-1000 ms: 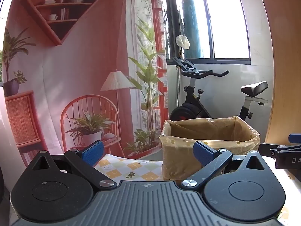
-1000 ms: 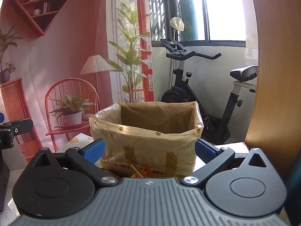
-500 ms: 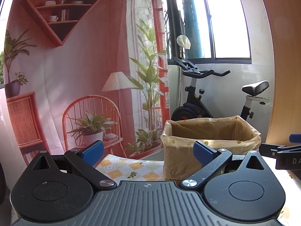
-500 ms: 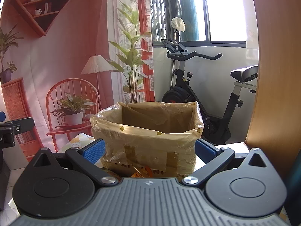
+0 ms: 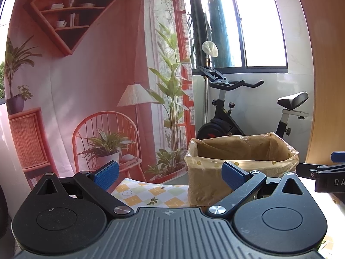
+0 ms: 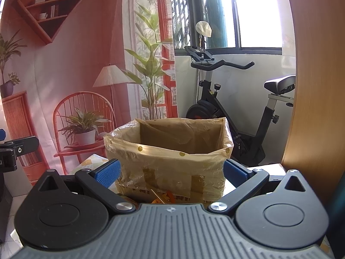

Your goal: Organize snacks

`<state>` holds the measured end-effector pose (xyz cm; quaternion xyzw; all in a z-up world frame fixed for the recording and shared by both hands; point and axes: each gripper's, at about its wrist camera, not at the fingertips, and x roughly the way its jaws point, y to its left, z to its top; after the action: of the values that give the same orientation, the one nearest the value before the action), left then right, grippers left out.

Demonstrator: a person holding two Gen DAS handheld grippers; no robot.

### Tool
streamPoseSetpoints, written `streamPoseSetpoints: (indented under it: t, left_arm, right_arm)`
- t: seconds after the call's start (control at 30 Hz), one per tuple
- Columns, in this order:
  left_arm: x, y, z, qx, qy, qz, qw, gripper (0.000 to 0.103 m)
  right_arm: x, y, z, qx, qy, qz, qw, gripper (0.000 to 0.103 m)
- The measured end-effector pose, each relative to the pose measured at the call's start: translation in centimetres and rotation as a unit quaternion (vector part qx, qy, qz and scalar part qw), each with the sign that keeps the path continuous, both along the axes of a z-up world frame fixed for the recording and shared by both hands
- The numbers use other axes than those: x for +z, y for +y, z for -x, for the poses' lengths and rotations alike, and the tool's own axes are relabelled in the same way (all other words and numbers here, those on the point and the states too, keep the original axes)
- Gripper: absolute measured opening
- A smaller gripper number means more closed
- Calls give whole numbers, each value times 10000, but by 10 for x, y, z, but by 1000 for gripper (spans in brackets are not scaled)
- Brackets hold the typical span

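Note:
A cardboard box lined with a clear plastic bag (image 6: 170,151) stands on the table straight ahead in the right wrist view; it also shows at right in the left wrist view (image 5: 237,161). My right gripper (image 6: 170,174) is open and empty, its blue pads on either side of the box's near face. An orange snack packet (image 6: 163,197) peeks out at the box's foot. My left gripper (image 5: 170,173) is open and empty, left of the box, above a checked tablecloth (image 5: 151,194). The right gripper's finger (image 5: 319,170) shows at the left view's right edge.
A printed backdrop (image 5: 86,86) with chair and plants hangs behind the table. An exercise bike (image 6: 237,99) stands by the window behind the box. A wooden panel (image 6: 312,86) rises at the right. The left gripper's finger (image 6: 17,151) shows at the right view's left edge.
Both views have drifted very slightly; the box and both open grippers stay as they were.

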<state>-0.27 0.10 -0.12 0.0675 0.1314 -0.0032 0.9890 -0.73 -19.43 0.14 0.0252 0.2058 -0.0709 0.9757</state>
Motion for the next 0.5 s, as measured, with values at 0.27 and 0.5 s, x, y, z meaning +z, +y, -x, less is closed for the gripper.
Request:
streamPoseSetpoints:
  t: [0.27, 0.5]
  left_arm:
    - [-2, -1, 0, -14, 11, 29, 10000, 102]
    - [-1, 0, 1, 7, 2, 46, 10000, 102]
  right_arm:
    - [0, -1, 0, -2, 15, 1, 10000, 103]
    - [1, -1, 0, -10, 10, 1, 10000, 103]
